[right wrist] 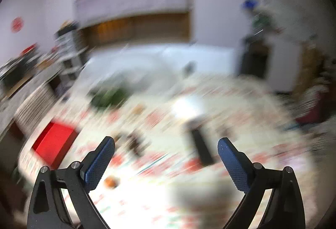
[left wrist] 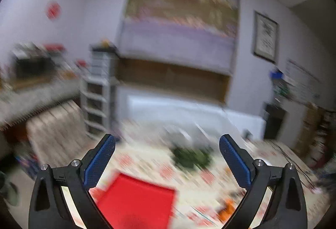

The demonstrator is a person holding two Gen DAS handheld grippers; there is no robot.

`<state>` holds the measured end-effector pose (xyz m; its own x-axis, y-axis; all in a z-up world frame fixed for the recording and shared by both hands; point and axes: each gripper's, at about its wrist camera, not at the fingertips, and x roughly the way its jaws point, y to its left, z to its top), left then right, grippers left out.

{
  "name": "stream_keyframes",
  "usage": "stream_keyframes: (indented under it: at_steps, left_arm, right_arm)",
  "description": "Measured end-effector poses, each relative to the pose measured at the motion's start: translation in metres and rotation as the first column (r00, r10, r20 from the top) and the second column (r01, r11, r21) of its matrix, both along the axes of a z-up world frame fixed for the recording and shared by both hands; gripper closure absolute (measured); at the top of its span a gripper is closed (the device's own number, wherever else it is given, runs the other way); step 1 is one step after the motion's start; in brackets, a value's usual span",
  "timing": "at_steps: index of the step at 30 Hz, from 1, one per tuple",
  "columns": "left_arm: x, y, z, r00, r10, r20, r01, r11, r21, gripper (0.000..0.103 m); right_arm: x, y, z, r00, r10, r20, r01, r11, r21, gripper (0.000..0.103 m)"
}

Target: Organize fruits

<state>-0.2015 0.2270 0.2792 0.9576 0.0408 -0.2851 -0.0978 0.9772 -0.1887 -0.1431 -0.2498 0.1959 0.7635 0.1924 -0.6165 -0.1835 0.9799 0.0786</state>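
hovering wide apart and empty, each gripper (left wrist: 167, 143) (right wrist: 166, 145) faces a blurred orange fruit (right wrist: 110, 182), orientation unreadable.

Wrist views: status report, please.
Left gripper and right gripper open, empty. Orange fruit on table, untouched. Red box nearby. Heavy blur.

A small orange fruit (right wrist: 110, 182) lies on the patterned desk (right wrist: 241, 107), blurred. A dark green heap (right wrist: 108, 97) sits farther back, too smeared to identify.
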Motion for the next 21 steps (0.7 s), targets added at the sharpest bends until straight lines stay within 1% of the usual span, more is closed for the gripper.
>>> stream_keyframes:
  at_steps: [1, 2, 3, 4, 5, 6, 7, 8, 9, 11, 12, 14, 16, 18, 21]
  left_arm:
    - [0.013, -0.011, -0.028, 0.998, -0.038, -0.047, 0.037, 0.999, -0.029, 0.004]
    - [0.025, -0.024, -0.052, 0.992, -0.085, -0.09, 0.08, 0.995, -0.053, 0.004]
    - [0.038, -0.033, -0.072, 0.983, -0.128, -0.128, 0.12, 0.99, -0.069, 0.004]
    - [0.051, -0.046, -0.096, 0.972, -0.161, -0.172, 0.151, 0.986, -0.072, 0.004]
    - [0.064, -0.059, -0.118, 0.958, -0.177, -0.224, 0.166, 0.984, -0.067, 0.004]
    - [0.075, -0.067, -0.135, 0.943, -0.196, -0.268, 0.182, 0.98, -0.077, 0.007]
    - [0.087, -0.077, -0.154, 0.918, -0.237, -0.318, 0.214, 0.971, -0.106, 0.013]
    - [0.096, -0.085, -0.167, 0.897, -0.273, -0.348, 0.241, 0.962, -0.132, 0.026]
    - [0.103, -0.096, -0.183, 0.873, -0.302, -0.384, 0.264, 0.953, -0.15, 0.035]
    - [0.111, -0.111, -0.204, 0.843, -0.33, -0.425, 0.287, 0.944, -0.165, 0.037]
    - [0.115, -0.115, -0.211, 0.835, -0.34, -0.433, 0.293, 0.94, -0.173, 0.037]
    - [0.119, -0.125, -0.216, 0.821, -0.353, -0.449, 0.308, 0.936, -0.172, 0.037]
    - [0.123, -0.132, -0.22, 0.814, -0.347, -0.466, 0.307, 0.938, -0.161, 0.037]
    - [0.13, -0.139, -0.225, 0.797, -0.355, -0.489, 0.314, 0.935, -0.167, 0.037]
    - [0.134, -0.148, -0.235, 0.78, -0.358, -0.514, 0.328, 0.932, -0.152, 0.037]
  right_arm:
    - [0.006, 0.011, -0.023, 0.999, 0.039, -0.028, -0.039, 0.999, 0.006, 0.003]
    - [0.015, 0.029, -0.057, 0.992, 0.103, -0.072, -0.101, 0.994, 0.034, 0.004]
    - [0.021, 0.041, -0.08, 0.986, 0.136, -0.1, -0.131, 0.99, 0.056, 0.006]
    - [0.029, 0.059, -0.109, 0.974, 0.173, -0.146, -0.167, 0.984, 0.055, 0.012]
    - [0.035, 0.071, -0.126, 0.963, 0.199, -0.18, -0.194, 0.98, 0.046, 0.025]
    - [0.04, 0.082, -0.143, 0.949, 0.227, -0.221, -0.224, 0.974, 0.036, 0.039]
    - [0.044, 0.094, -0.162, 0.93, 0.256, -0.263, -0.255, 0.966, 0.038, 0.042]
    - [0.045, 0.099, -0.174, 0.921, 0.273, -0.28, -0.27, 0.962, 0.051, 0.043]
    - [0.045, 0.103, -0.182, 0.917, 0.283, -0.283, -0.277, 0.959, 0.06, 0.043]
    - [0.048, 0.108, -0.187, 0.917, 0.29, -0.276, -0.284, 0.957, 0.061, 0.043]
    - [0.048, 0.107, -0.19, 0.913, 0.306, -0.27, -0.294, 0.952, 0.086, 0.043]
    - [0.05, 0.11, -0.191, 0.905, 0.327, -0.272, -0.31, 0.945, 0.104, 0.043]
    - [0.051, 0.117, -0.192, 0.9, 0.344, -0.268, -0.328, 0.939, 0.104, 0.043]
    - [0.051, 0.123, -0.195, 0.892, 0.364, -0.268, -0.349, 0.931, 0.101, 0.043]
    - [0.05, 0.131, -0.195, 0.884, 0.383, -0.268, -0.373, 0.924, 0.09, 0.044]
